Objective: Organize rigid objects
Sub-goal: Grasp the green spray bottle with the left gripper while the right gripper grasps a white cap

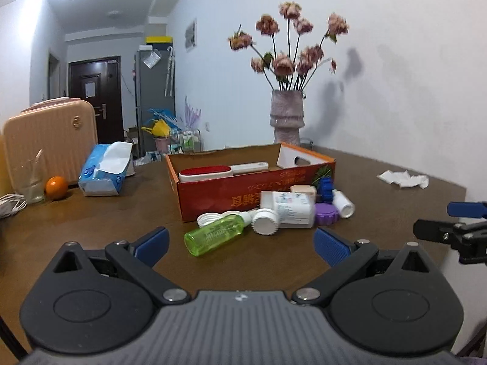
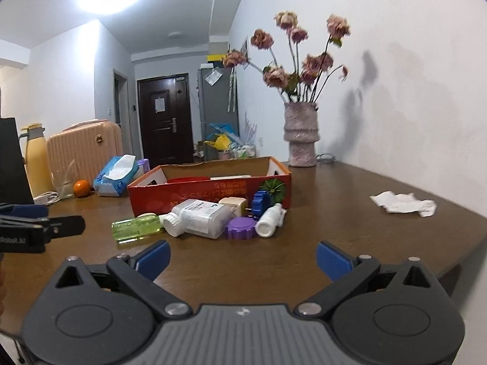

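Two claws low over a brown surface, both aimed at a heap of small things. Left claw spread wide, nothing between its blue pads, hovering just short of the heap. Right claw spread wide too, empty, likewise short of the heap. Heap lying in front of an orange cardboard box, touching or nearly touching its near wall: a green bottle on its side at the left end; a large white bottle on its side in the middle, its cap towards the claws; a purple lid just right of it; a small white bottle at the right end; a blue ridged piece and a beige block behind, against the box. Inside the box, a red lint brush with a white handle. Farther back, a vase of dried flowers by the wall. Off to the left, a tissue pack, an orange and a pink suitcase. Off to the right, crumpled white paper.
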